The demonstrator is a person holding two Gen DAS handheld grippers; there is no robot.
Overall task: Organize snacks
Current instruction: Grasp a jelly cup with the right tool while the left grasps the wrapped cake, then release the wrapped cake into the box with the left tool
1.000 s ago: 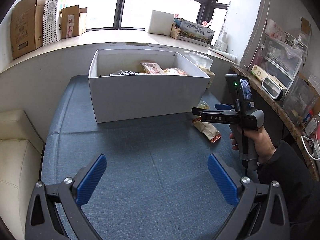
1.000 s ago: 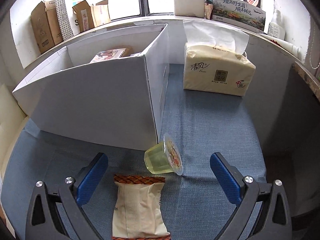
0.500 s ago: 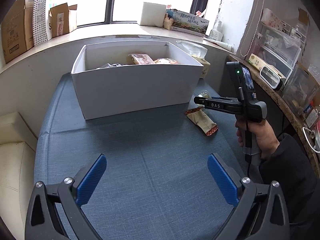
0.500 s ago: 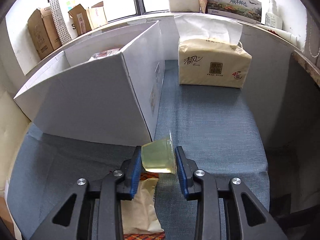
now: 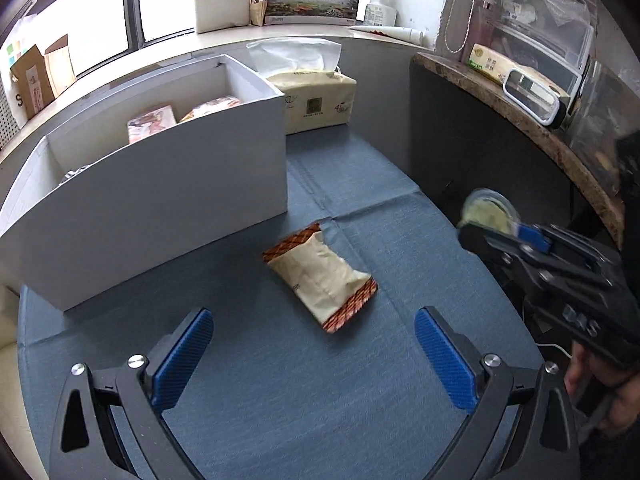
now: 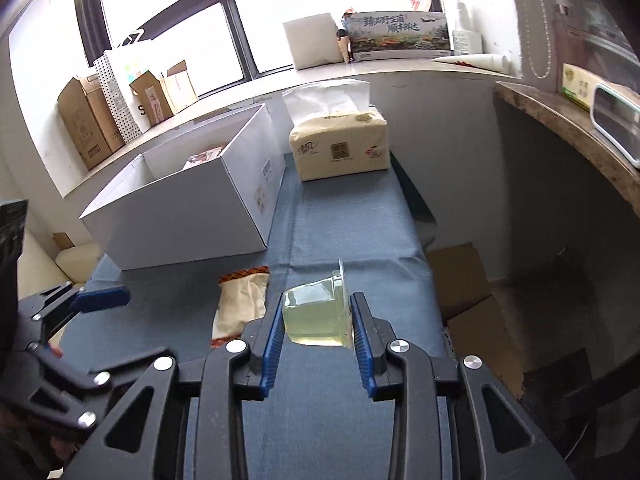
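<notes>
The jelly cup [image 6: 316, 314] is clamped between the pads of the right claw [image 6: 318, 320], lying on its side with its lid rim toward the right pad, and it hangs above the blue-covered table [image 6: 344, 216] rather than resting on it. That claw has just been closing, with the cup between its pads. In the left wrist view the same cup [image 5: 486, 212] shows at about three o'clock, clear of the cloth.

Just beside the cup, at its nine o'clock in the right wrist view, the cream snack packet [image 6: 240, 304] with orange-patterned ends lies flat on the table, untouched. The left claw [image 5: 314, 350] stands wide apart and empty, the packet [image 5: 320, 276] lying ahead of it at twelve o'clock.

Farther out, at ten o'clock from the packet in the left wrist view, stands the white box [image 5: 160, 196], open at the top. Inside it are at least two printed snack packs [image 5: 152, 126] near the far wall, and something dark at the left end that I cannot make out. A tissue pack [image 5: 316, 98] sits beyond the box at twelve o'clock.

By my judgement the sorting is well along: several snacks are boxed, the cup is picked up but not yet placed, and the packet is the only snack visible on the table.
</notes>
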